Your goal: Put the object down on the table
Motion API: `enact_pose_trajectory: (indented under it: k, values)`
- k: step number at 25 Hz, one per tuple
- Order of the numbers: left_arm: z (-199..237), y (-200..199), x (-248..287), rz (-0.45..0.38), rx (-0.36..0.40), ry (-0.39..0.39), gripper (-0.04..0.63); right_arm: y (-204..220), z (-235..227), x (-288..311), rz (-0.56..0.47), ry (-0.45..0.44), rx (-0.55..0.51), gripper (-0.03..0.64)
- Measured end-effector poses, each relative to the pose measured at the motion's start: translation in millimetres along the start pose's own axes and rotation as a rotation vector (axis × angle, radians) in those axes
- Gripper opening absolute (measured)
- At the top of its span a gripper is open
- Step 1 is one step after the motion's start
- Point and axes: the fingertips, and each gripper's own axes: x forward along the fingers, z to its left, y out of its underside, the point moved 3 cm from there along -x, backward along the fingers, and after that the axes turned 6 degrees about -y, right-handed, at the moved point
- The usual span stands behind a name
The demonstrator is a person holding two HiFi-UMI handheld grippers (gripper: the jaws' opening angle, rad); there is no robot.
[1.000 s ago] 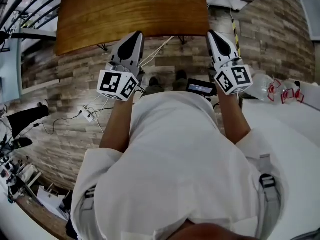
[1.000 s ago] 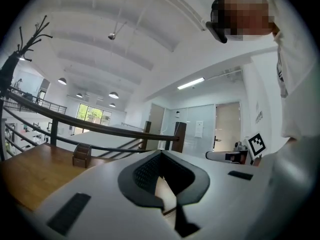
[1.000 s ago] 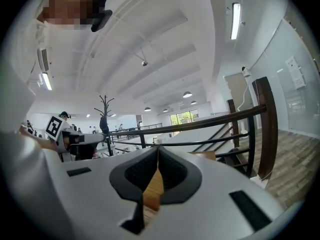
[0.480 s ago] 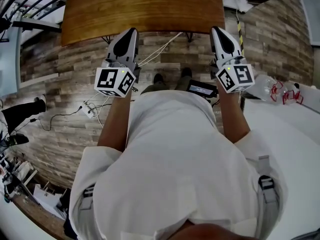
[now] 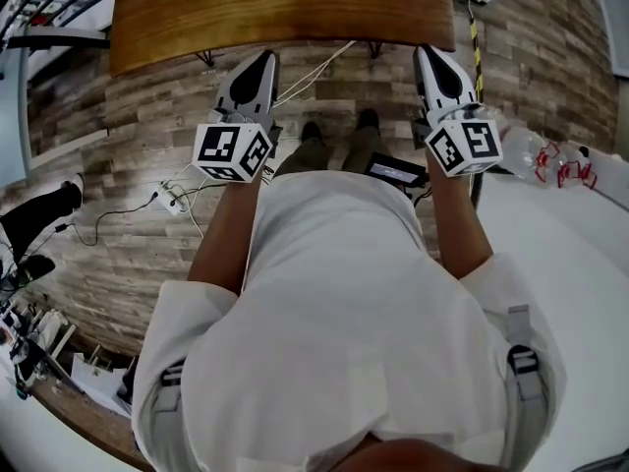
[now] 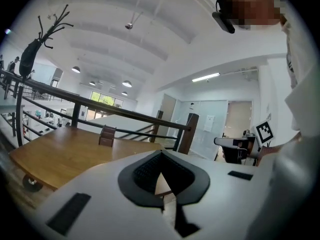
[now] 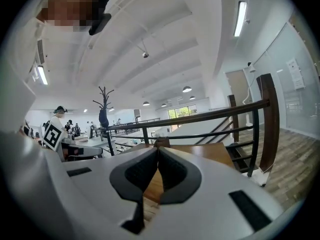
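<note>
Left gripper [image 5: 261, 62] and right gripper [image 5: 430, 55] hovered side by side at near edge of wooden table [image 5: 275, 13]. Jaws of both pressed together, nothing between. Small brown object [image 6: 106, 135] sat on tabletop, well apart from both.

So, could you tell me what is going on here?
A person stands just short of a wooden table, holding a gripper in each hand. The left gripper and the right gripper both have their jaws together with nothing between them, and point at the table from over the floor. A small brown object sits on the tabletop, apart from both grippers, so it looks already put down.
</note>
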Motion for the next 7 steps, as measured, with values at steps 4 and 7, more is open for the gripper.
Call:
enact_pose_trajectory:
  k: [4, 7]
  values:
    - [8.1, 13.1, 0.3, 0.021, -0.012, -0.002, 0.012, 12.9, 4.6, 6.9, 0.03, -0.005, 0.002, 0.025]
    - [22.3, 18.2, -2.4, 0.022, -0.019, -0.007, 0.012, 26.2, 11.3, 14.4, 0.055, -0.008, -0.002, 0.025]
